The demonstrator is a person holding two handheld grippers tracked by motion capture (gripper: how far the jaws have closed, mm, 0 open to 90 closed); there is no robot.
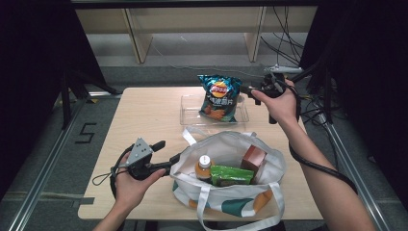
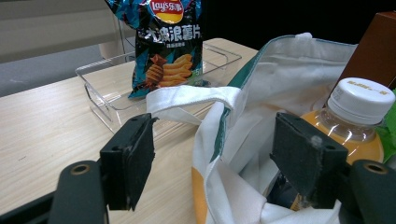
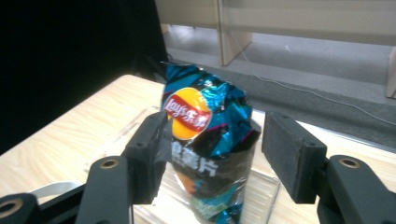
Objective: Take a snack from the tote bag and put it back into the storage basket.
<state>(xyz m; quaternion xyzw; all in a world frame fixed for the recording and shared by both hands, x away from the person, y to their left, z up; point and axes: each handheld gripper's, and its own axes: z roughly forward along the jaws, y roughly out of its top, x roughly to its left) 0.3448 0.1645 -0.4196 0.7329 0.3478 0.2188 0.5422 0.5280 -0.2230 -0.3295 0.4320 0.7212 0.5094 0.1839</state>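
So I've got my right hand-held gripper (image 3: 212,158) out at the far side of the tabletop (image 1: 144,120), jaws spread wide with the chip bag (image 1: 219,97) sitting between them. From the right gripper view the left jaw looks like it's right up against the foil, maybe touching, and the other jaw is clearly off it, so I wouldn't call it a grip. The chip bag stands upright in the clear plastic tray (image 1: 190,111) behind the tote, a bit crumpled at the top, which I guess is why it stays up on its own.

My left hand-held gripper (image 2: 212,158) is down at the near left side of the tote bag (image 1: 269,166), jaws open too, straddling the white rim. In the left gripper view one jaw sits outside the cloth and one inside by the orange drink bottle (image 2: 348,123). My read is that it's there to hold the floppy mouth open and steady so stuff goes in and out cleanly.

Inside the tote there's the bottle, a green packet (image 1: 232,175) and a brown box (image 1: 253,159), all packed toward the middle. The strap (image 2: 191,98) flops toward the tray, so I'd watch for snagging.
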